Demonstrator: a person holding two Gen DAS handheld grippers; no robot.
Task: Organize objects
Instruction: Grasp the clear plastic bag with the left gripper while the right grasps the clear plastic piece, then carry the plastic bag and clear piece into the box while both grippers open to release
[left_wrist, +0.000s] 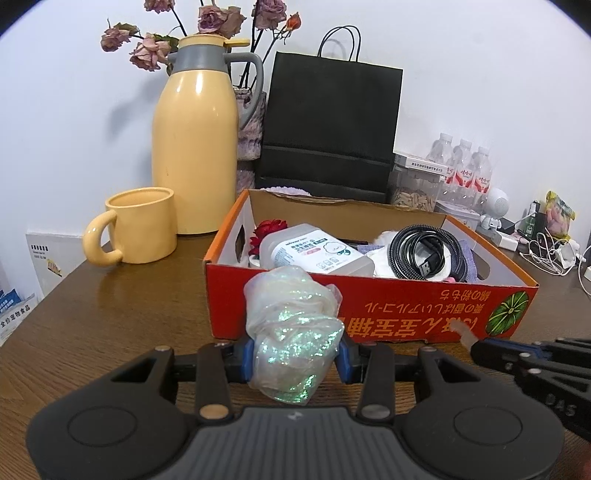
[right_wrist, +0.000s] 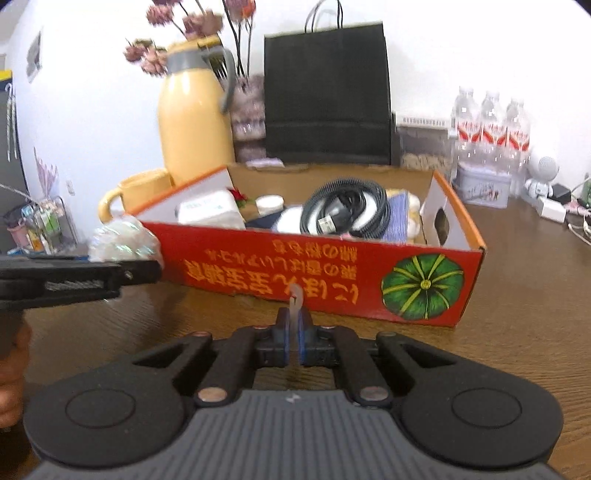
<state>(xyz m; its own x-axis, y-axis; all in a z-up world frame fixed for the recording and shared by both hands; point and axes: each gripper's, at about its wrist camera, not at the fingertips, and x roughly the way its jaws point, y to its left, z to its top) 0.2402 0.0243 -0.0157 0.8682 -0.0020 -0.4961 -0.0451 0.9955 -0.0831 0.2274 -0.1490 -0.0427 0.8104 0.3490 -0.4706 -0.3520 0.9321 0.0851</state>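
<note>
While we are holding the bag (left_wrist: 295, 328) between the left gripper's (left_wrist: 297, 360) blue pads, it is sitting low in the centre of the left wrist view, a crumpled, glittery plastic bundle clenched from both sides and bulging upward. It is hanging just in front of the box's (left_wrist: 369, 314) red near wall, with the bundle's top overlapping that wall's upper edge in the picture. Whether the bag is touching the table (left_wrist: 92, 314) we cannot tell.

We are also pinching something with the right gripper (right_wrist: 295, 328): its pads are squeezed almost together on a thin, pale, translucent strip (right_wrist: 296, 299) that is sticking up past the fingertips, standing roughly upright. What that strip is we cannot tell; it is too small and blurred. In the left wrist view the same gripper is entering at the lower right, strip tip pointing toward the box wall.

In the right wrist view the bag is showing at the middle left, beside the box's left corner, with the left gripper beneath it.

We are judging the deciding relation to be this: the box opening is lying straight ahead of and above both sets of fingers, behind the near wall. The left gripper is already carrying the bag and is facing the left part of that wall, so it is the one placed to lift it over. Inside, a bottle (left_wrist: 317, 251) and a coiled cable (left_wrist: 424, 254) are already filling much of the near floor, so free space looks scarce.
</note>
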